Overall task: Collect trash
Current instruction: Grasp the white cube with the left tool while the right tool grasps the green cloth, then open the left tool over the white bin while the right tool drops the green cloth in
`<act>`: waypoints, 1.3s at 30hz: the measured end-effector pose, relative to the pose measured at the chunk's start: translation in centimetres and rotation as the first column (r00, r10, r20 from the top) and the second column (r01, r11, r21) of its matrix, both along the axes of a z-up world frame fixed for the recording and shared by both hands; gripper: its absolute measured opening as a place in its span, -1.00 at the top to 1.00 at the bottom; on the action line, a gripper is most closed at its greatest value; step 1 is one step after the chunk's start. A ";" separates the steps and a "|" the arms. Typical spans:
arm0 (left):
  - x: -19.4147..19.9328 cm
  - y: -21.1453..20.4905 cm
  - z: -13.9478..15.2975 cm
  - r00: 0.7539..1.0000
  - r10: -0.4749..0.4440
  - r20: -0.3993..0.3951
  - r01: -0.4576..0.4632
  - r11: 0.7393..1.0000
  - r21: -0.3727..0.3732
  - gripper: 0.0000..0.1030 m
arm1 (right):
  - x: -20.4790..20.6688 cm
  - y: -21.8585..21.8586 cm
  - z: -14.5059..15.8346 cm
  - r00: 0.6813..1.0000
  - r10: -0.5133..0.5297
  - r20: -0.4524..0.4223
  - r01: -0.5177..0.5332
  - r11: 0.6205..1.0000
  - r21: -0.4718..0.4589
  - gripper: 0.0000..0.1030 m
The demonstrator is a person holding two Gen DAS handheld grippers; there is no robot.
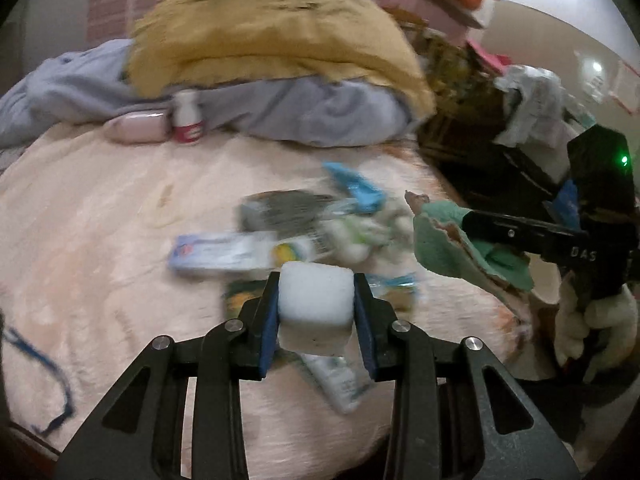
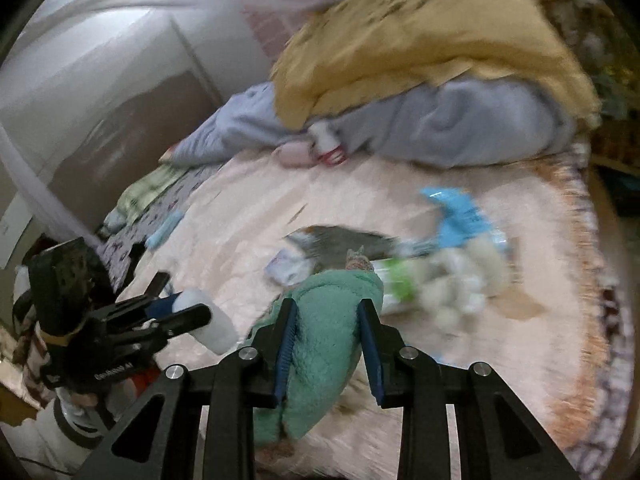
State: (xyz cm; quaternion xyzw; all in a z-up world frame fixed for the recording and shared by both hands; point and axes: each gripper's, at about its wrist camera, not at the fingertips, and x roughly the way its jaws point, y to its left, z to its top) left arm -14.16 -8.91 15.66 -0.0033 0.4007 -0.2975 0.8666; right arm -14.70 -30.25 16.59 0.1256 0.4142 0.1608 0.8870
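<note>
My left gripper [image 1: 316,304] is shut on a white foam block [image 1: 314,300] and holds it above a heap of trash on the bed. It also shows at the left of the right wrist view [image 2: 196,314]. My right gripper [image 2: 328,320] is shut on a green fuzzy cloth [image 2: 324,340], which also shows in the left wrist view [image 1: 448,240]. The heap holds a blue wrapper [image 1: 356,188], a grey packet [image 1: 288,208], a flat white-and-blue box [image 1: 224,250] and crumpled white-green wrappers [image 2: 448,284].
The peach bedspread [image 1: 100,220] covers the bed. A yellow cloth [image 1: 272,28] lies on a grey blanket [image 1: 304,116] at the back. A small white-and-red bottle [image 1: 187,118] and a pink case [image 1: 138,128] stand by the blanket. Dark clutter [image 1: 472,140] borders the bed's right side.
</note>
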 end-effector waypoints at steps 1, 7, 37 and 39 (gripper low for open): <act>-0.1 -1.4 0.2 1.000 -0.028 -0.003 0.028 1.000 -0.006 0.38 | -0.6 -1.1 0.3 1.000 -0.022 0.006 0.022 1.000 -0.010 0.42; -1.4 -10.1 2.0 0.982 -0.186 -0.027 0.185 0.982 -0.047 0.38 | -5.5 -10.2 1.7 0.978 -0.209 0.022 0.210 0.975 -0.072 0.42; -2.5 -39.9 -2.8 0.875 -0.412 -0.253 0.377 0.909 -0.175 -0.04 | -16.4 -34.6 -6.2 0.699 -0.715 -0.002 0.697 0.683 -0.217 0.12; -2.8 -38.7 -2.3 0.892 -0.393 -0.222 0.369 0.918 -0.143 -0.04 | -16.2 -33.9 -6.4 0.710 -0.704 -0.007 0.684 0.693 -0.226 0.12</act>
